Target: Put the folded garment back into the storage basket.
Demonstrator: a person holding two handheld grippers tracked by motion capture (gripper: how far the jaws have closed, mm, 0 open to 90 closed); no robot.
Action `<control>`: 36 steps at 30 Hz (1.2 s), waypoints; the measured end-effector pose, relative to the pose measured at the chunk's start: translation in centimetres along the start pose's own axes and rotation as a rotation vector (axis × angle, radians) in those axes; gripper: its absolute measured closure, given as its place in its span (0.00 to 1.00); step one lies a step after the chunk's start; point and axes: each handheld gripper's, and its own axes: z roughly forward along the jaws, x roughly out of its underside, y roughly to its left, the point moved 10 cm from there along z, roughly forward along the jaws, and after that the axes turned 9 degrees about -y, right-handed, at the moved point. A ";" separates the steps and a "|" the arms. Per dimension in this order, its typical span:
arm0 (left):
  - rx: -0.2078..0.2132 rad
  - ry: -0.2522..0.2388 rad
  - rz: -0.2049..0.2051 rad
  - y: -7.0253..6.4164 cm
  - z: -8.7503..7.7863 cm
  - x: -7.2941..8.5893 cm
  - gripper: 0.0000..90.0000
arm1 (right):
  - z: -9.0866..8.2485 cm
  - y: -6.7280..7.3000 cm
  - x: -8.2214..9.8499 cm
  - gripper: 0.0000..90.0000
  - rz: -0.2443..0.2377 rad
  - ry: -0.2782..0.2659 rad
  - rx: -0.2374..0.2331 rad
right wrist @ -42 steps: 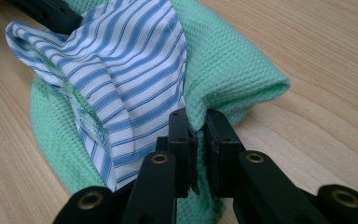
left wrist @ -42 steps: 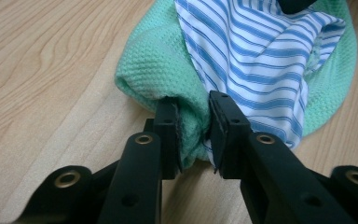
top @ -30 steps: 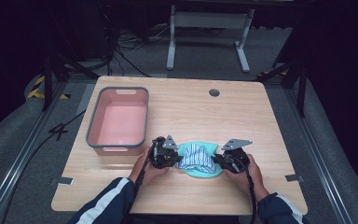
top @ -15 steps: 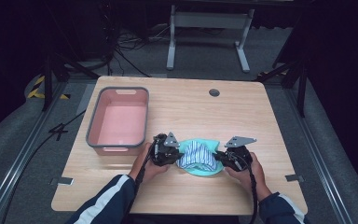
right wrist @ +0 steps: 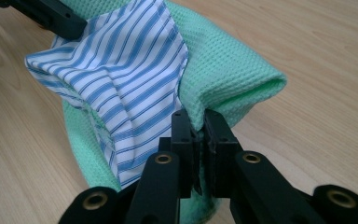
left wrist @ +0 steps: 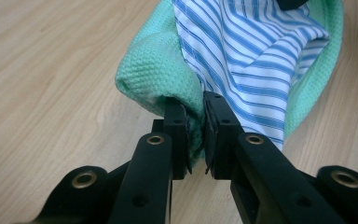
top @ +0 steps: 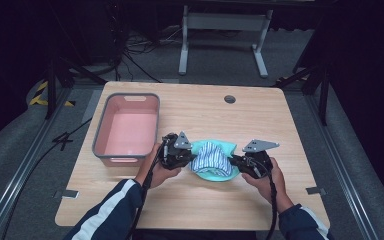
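A mint-green waffle cloth (top: pixel 215 170) with a blue-and-white striped cloth (top: pixel 210 157) lying on it sits at the table's front middle, bunched between both grippers. My left gripper (top: pixel 189 156) is shut on the green cloth's left edge (left wrist: pixel 158 79), with the striped cloth (left wrist: pixel 256 56) just beside its jaws. On the other side, my right gripper (top: pixel 234 161) pinches the green cloth's right edge (right wrist: pixel 228 79), the striped cloth (right wrist: pixel 121 88) draped to its left. The other gripper's black jaw (right wrist: pixel 46 14) shows at the top left of the right gripper view.
A pink bin with a grey rim (top: pixel 100 140) stands at the left of the wooden table (top: pixel 190 110). A dark round hole (top: pixel 229 99) sits near the table's far edge. Bare wood lies in front of the cloths and to the right.
Both grippers have lifted and drawn slightly toward each other, bunching the green cloth upward so it arches higher with the striped cloth gathered in the middle.
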 end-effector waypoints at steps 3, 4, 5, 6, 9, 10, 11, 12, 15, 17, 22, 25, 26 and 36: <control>-0.004 -0.010 0.005 0.2 -0.5 -0.7 0.90 | -0.2 0.1 -0.8 0.94 0.000 -0.011 0.006; -0.009 -0.008 0.014 0.3 -0.7 -0.9 0.90 | -0.2 0.0 -1.1 0.94 -0.006 -0.015 0.006; -0.008 -0.012 0.012 0.4 -0.9 -1.1 0.90 | -0.3 0.1 -1.4 0.94 -0.006 -0.019 0.007; -0.011 -0.012 0.017 0.5 -1.1 -1.3 0.90 | -0.3 0.1 -1.8 0.94 -0.009 -0.025 0.009; -0.024 -0.016 0.027 0.8 -1.9 -2.0 0.90 | -0.5 0.1 -2.6 0.94 -0.010 -0.037 0.009; -0.027 -0.015 0.036 1.0 -2.2 -2.2 0.90 | -0.5 0.2 -2.8 0.94 -0.013 -0.038 0.010; -0.030 -0.019 0.041 1.1 -2.5 -2.5 0.90 | -0.5 0.3 -3.1 0.94 -0.015 -0.041 0.009; -0.034 -0.028 0.036 1.1 -2.7 -2.7 0.90 | -0.5 0.3 -3.4 0.94 -0.020 -0.042 0.009; -0.047 -0.034 0.048 1.6 -3.6 -3.1 0.90 | -0.5 0.5 -4.1 0.94 -0.032 -0.046 0.008; -0.057 -0.033 0.051 2.0 -4.1 -3.3 0.90 | -0.5 0.7 -5.0 0.94 -0.046 -0.051 0.006; -0.076 -0.048 0.045 2.7 -5.2 -3.7 0.90 | -0.4 1.0 -6.4 0.94 -0.059 -0.057 0.000; -0.088 -0.048 0.049 3.1 -6.0 -3.8 0.90 | -0.2 1.4 -7.3 0.94 -0.069 -0.064 -0.003; -0.096 -0.050 0.050 3.2 -6.4 -3.9 0.90 | -0.1 1.5 -7.6 0.94 -0.077 -0.067 -0.003; -0.142 -0.070 0.041 5.1 -9.3 -4.2 0.90 | 1.2 2.9 -10.7 0.94 -0.093 -0.100 -0.022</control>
